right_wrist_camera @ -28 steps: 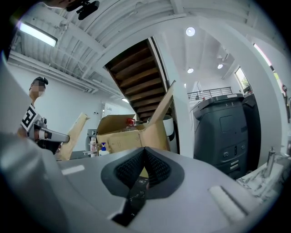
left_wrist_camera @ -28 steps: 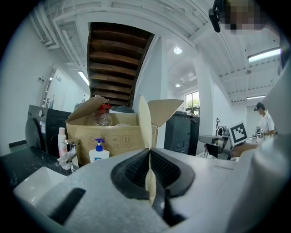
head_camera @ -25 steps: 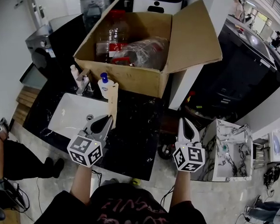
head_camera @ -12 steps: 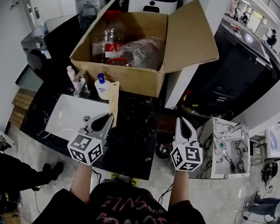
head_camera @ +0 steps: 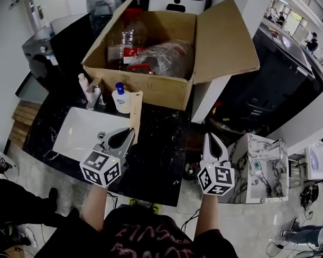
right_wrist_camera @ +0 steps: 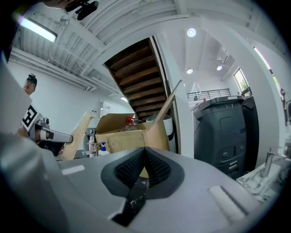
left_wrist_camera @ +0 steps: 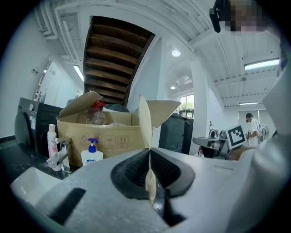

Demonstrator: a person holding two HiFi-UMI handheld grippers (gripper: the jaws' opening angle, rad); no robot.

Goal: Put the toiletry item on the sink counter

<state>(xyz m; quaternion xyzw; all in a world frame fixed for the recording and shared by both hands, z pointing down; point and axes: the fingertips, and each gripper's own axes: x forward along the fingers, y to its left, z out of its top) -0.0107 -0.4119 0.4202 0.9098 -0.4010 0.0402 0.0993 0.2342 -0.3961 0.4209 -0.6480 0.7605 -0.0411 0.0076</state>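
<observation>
A flat tan strip point(head_camera: 134, 113) stands upright between the jaws of my left gripper point(head_camera: 130, 133), which is shut on its lower end. It hangs over the black marble counter point(head_camera: 157, 152), just right of the white sink basin point(head_camera: 79, 135). In the left gripper view the strip point(left_wrist_camera: 144, 132) rises edge-on from the closed gripper point(left_wrist_camera: 149, 152). My right gripper point(head_camera: 211, 135) is shut and holds nothing, off the counter's right front edge; its jaws point(right_wrist_camera: 144, 150) meet.
A white pump bottle with a blue top point(head_camera: 120, 98) and a small pale bottle point(head_camera: 84, 82) stand by the faucet point(head_camera: 93, 96). Behind them sits an open cardboard box point(head_camera: 148, 52) holding bottles and a bag. A marble-patterned cabinet point(head_camera: 261, 170) is at the right.
Both grippers hold nearly the same pose; the left one with the strip has shifted slightly right. The person's legs at the left edge have moved away.
</observation>
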